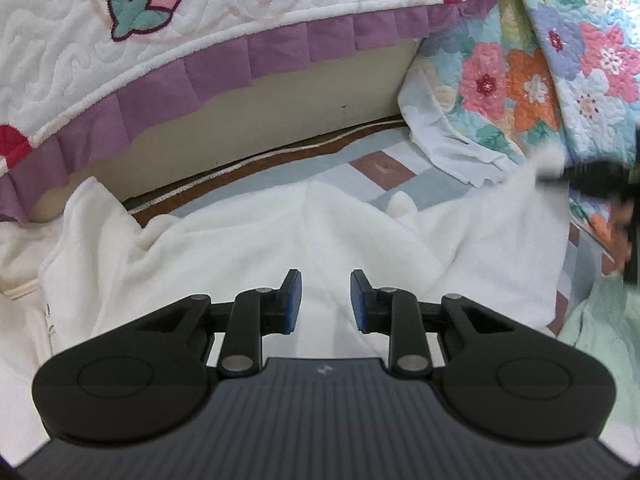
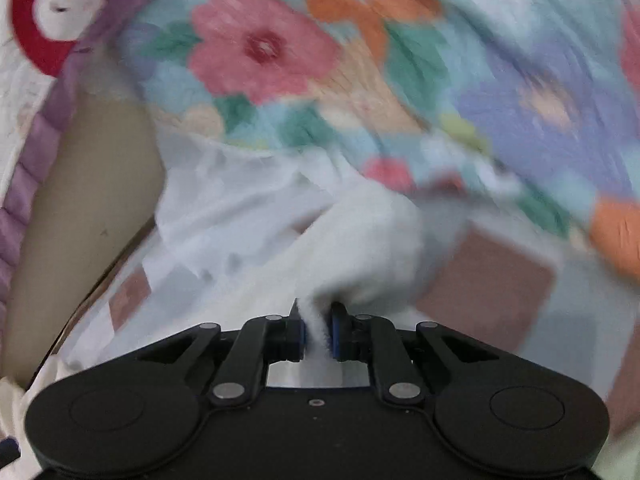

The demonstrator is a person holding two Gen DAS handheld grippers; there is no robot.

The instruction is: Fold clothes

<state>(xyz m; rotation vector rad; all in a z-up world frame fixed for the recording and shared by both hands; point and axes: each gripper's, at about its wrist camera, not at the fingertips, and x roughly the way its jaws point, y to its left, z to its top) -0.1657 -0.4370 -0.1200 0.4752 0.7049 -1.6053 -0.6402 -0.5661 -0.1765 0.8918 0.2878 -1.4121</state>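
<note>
A white fleece garment (image 1: 280,240) lies spread on a patchwork mat below a bed. My left gripper (image 1: 326,300) sits low over its middle, and the fabric fills the gap between the blue pads and creases toward them, so the jaws look shut on a thick fold. At the right edge of the left wrist view, my right gripper (image 1: 592,184) is a dark blur pulling up a corner of the same garment. In the right wrist view, the right gripper (image 2: 318,332) is shut on a bunched edge of the white garment (image 2: 372,240), which rises from its pads.
A floral quilt (image 1: 540,60) hangs at the right, blurred in the right wrist view (image 2: 260,48). A white strawberry quilt with a purple frill (image 1: 120,20) covers the bed above a beige base (image 1: 280,112). A thin white cloth (image 1: 440,136) and a pale green cloth (image 1: 600,340) lie nearby.
</note>
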